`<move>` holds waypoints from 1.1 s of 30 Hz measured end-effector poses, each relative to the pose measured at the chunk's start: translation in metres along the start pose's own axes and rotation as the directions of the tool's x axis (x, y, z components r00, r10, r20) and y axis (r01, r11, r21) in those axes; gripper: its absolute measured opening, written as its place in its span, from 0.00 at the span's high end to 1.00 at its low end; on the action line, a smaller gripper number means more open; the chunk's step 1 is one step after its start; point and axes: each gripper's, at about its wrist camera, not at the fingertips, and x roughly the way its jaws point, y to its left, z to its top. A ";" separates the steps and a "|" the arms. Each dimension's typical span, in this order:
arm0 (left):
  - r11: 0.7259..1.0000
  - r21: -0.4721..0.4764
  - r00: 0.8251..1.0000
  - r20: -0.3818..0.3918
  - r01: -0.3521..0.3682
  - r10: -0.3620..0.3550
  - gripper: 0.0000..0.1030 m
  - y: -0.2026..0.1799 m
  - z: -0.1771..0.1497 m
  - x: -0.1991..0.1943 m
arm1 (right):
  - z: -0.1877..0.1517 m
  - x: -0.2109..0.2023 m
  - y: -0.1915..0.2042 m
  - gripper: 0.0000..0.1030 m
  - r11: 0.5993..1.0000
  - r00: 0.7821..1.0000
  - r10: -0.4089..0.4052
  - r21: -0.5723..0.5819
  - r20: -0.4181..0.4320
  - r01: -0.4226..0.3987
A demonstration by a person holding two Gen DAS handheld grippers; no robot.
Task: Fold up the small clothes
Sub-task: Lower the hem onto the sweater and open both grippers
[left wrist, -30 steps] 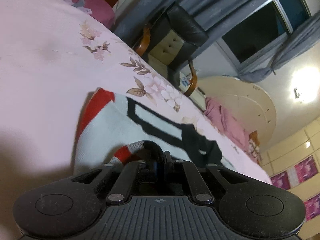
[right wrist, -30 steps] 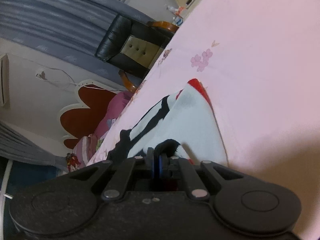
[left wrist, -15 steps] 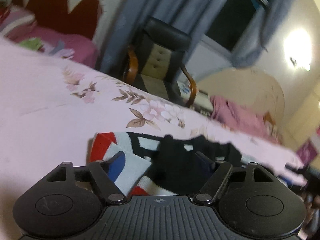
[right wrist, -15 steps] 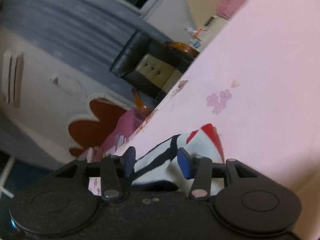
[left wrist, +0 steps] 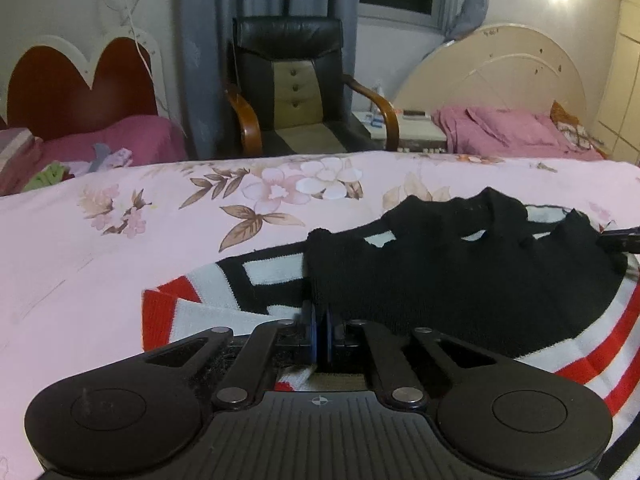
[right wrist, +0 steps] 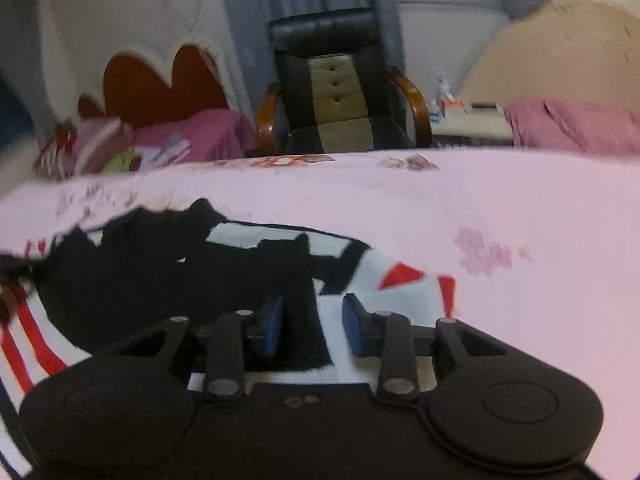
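Note:
A small knitted sweater (left wrist: 460, 280), white with red and black stripes and a large black part folded on top, lies on the pink flowered bedsheet (left wrist: 120, 264). My left gripper (left wrist: 319, 322) is shut, its blue pads pressed together at the lower left corner of the black part. No cloth shows between them. In the blurred right wrist view the same sweater (right wrist: 160, 264) lies ahead and to the left. My right gripper (right wrist: 313, 324) is over its red-tipped end, jaws closing. Its pads are still apart, with black and white knit below the gap.
Beyond the bed's far edge stand a black and tan armchair (left wrist: 292, 92), a heart-shaped red headboard (left wrist: 80, 84) with pink bedding, a nightstand (left wrist: 404, 128) and a second bed with a cream headboard (left wrist: 500, 76). Bare sheet lies left of the sweater.
Both grippers let go of the lifted sweater edges they were holding, and the cloth now lies folded flat. Both wrists rolled back to level. The left jaws shut again and the right narrowed.

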 end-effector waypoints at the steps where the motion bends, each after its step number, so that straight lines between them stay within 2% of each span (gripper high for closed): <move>1: 1.000 -0.010 1.000 0.013 0.000 0.000 0.96 0.001 -0.002 -0.002 | 0.002 0.002 0.003 0.80 1.000 1.000 0.000 -0.022 -0.004 0.000; 2: 1.000 -0.028 0.999 0.035 0.000 0.001 0.96 0.004 -0.003 -0.005 | 0.004 0.003 0.004 0.94 0.999 1.000 0.002 -0.048 -0.005 -0.002; 5: 0.997 -0.073 0.994 0.106 -0.006 0.014 0.96 0.010 -0.006 -0.016 | 0.009 0.002 0.011 0.95 0.996 1.000 -0.010 -0.087 0.013 0.011; 8: 0.993 -0.115 0.981 0.194 -0.004 0.026 0.96 0.014 -0.005 -0.030 | 0.012 -0.004 0.009 0.95 0.997 0.996 -0.037 -0.066 0.085 0.042; 10: 0.992 -0.122 0.977 0.209 -0.025 0.050 0.96 0.015 -0.001 -0.031 | 0.015 -0.009 0.011 0.95 0.996 0.989 -0.053 -0.058 0.135 0.061; 13: 0.986 -0.149 0.980 0.175 -0.074 0.100 0.96 0.019 0.005 -0.021 | 0.019 -0.005 0.010 0.95 0.994 0.981 -0.101 -0.034 0.168 0.108; 16: 0.981 -0.158 0.988 0.079 -0.117 0.131 0.96 0.023 -0.002 0.001 | 0.017 0.016 0.000 0.96 0.987 0.983 -0.162 -0.005 0.084 0.163; 18: 0.979 -0.161 0.987 0.075 -0.127 0.140 0.96 0.022 -0.009 0.007 | 0.011 0.029 -0.006 0.96 0.983 0.982 -0.186 0.012 0.041 0.186; 24: 0.980 -0.090 0.982 0.053 -0.178 0.183 0.95 0.008 -0.004 0.013 | 0.010 0.034 -0.001 0.93 0.977 0.977 -0.210 -0.033 0.034 0.212; 25: 0.980 -0.086 0.982 0.049 -0.180 0.184 0.90 0.008 -0.002 0.012 | 0.011 0.034 0.000 0.91 0.976 0.977 -0.212 -0.040 0.030 0.213; 26: 0.980 -0.098 0.983 0.046 -0.171 0.177 0.69 0.009 -0.001 0.009 | 0.013 0.030 0.001 0.76 0.975 0.976 -0.217 -0.045 0.037 0.218; 27: 0.981 -0.125 0.987 0.041 -0.148 0.154 0.33 0.013 0.000 0.005 | 0.013 0.022 0.004 0.66 0.972 0.973 -0.223 -0.056 0.066 0.226; 28: 0.982 -0.151 0.990 0.061 -0.117 0.127 0.26 0.017 0.000 -0.002 | 0.012 0.010 0.008 0.47 0.971 0.968 -0.218 -0.073 0.125 0.228; 29: 0.979 -0.175 0.982 0.135 -0.107 0.131 0.25 0.017 0.000 -0.017 | 0.011 -0.001 0.014 0.38 0.970 0.963 -0.199 -0.101 0.182 0.220; 30: 0.977 -0.181 0.973 0.181 -0.110 0.143 0.25 0.014 0.000 -0.027 | 0.010 -0.008 0.021 0.38 0.971 0.963 -0.172 -0.131 0.206 0.201; 31: 0.977 -0.187 0.969 0.207 -0.099 0.138 0.25 0.009 0.002 -0.035 | 0.011 -0.011 0.029 0.43 0.972 0.970 -0.136 -0.160 0.202 0.170; 32: 0.978 -0.200 0.971 0.215 -0.056 0.099 0.25 0.002 0.005 -0.038 | 0.011 -0.010 0.037 0.53 0.975 0.978 -0.096 -0.183 0.183 0.130; 33: 0.981 -0.194 0.975 0.215 -0.008 0.051 0.25 -0.008 0.009 -0.036 | 0.012 -0.005 0.045 0.58 0.975 0.985 -0.066 -0.200 0.158 0.097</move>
